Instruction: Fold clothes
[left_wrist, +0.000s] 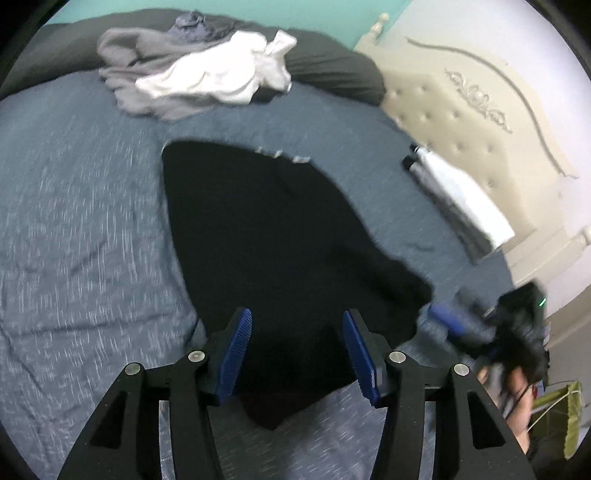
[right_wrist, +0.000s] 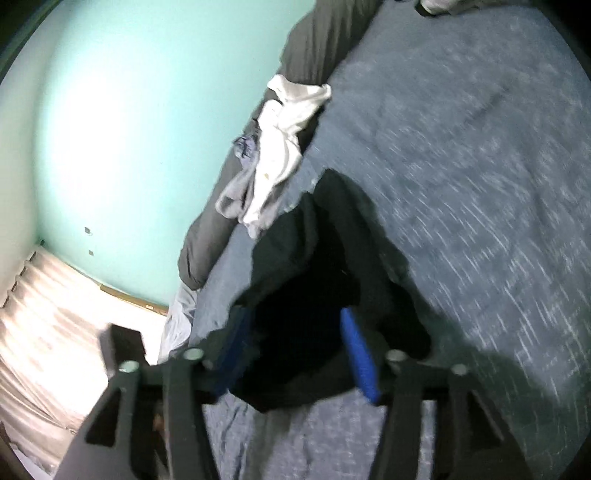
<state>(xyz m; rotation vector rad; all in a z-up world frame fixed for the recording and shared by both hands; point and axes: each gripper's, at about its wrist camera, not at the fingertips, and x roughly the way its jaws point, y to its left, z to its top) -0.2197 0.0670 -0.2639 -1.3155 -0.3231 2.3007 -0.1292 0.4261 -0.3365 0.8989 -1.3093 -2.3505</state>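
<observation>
One black garment (left_wrist: 273, 236) spread flat mid-bed (left_wrist: 81, 221), dark and near featureless, small white marks at far hem. Left claw (left_wrist: 297, 354) spread wide above its near edge, pinching nothing. Right claw (right_wrist: 295, 350) likewise spread over a rumpled black fold; blurred. Toward the far edge, crumpled white garment (left_wrist: 218, 79) over grey clothing (left_wrist: 125, 59). By the headboard (left_wrist: 476, 122), folded pile (left_wrist: 458, 192).
</observation>
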